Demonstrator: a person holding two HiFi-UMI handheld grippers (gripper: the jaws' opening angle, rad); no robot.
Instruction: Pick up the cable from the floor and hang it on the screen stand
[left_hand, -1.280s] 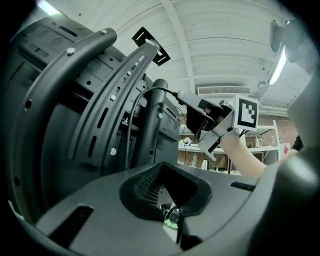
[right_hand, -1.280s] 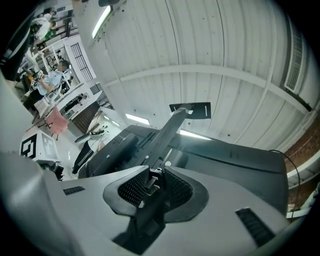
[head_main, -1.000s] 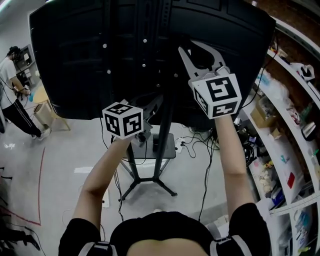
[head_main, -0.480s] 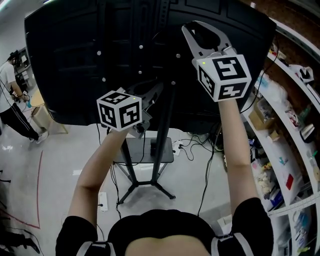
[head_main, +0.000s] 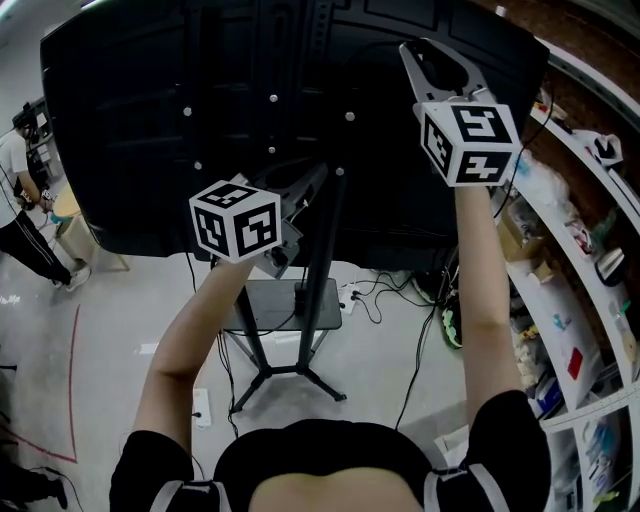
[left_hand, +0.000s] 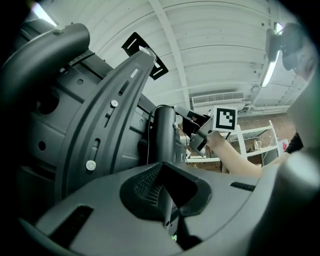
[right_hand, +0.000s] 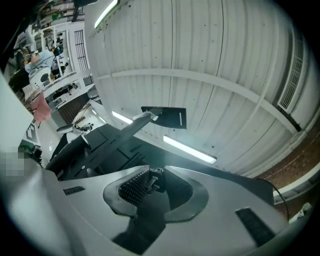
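Cable (right_hand: 151, 182): one, black. Its end is a small dark plug-like piece with a metal glint, pinched between the ridged pads of the right gripper (right_hand: 157, 171), whose jaws are closed down on it. The head view shows this gripper raised high against the upper back of the screen (head_main: 130, 150). The cable's run is lost there, black on black.

Left gripper (left_hand: 164, 172): jaws pressed together, one ribbed pad showing. A thin dark lead (left_hand: 148, 145) rises beside the pole just above the notch. Cannot tell whether it is nipped in the jaws or whether it is the same cable.

Grippers: two, grey matte plastic. Each carries one white cube with black square markers, left cube (head_main: 237, 220) and right cube (head_main: 468, 140).

Screen stand (head_main: 330, 260): one, dark metal. Its splayed legs stand on the pale floor (head_main: 120, 330) and a flat shelf (head_main: 290, 300) sits low on the upright. Slotted curved bracket arms (left_hand: 107, 125) hold the screen's back. At least six pale screw heads (head_main: 272, 98) counted there.

Floor: a tangle of other dark leads (head_main: 385, 292) lies near the stand's foot, along with one white power strip (head_main: 200, 405) and one red tape line (head_main: 75, 370).

Background: one person (head_main: 20, 200) at far left, and white shelving (head_main: 580, 330) along the right.
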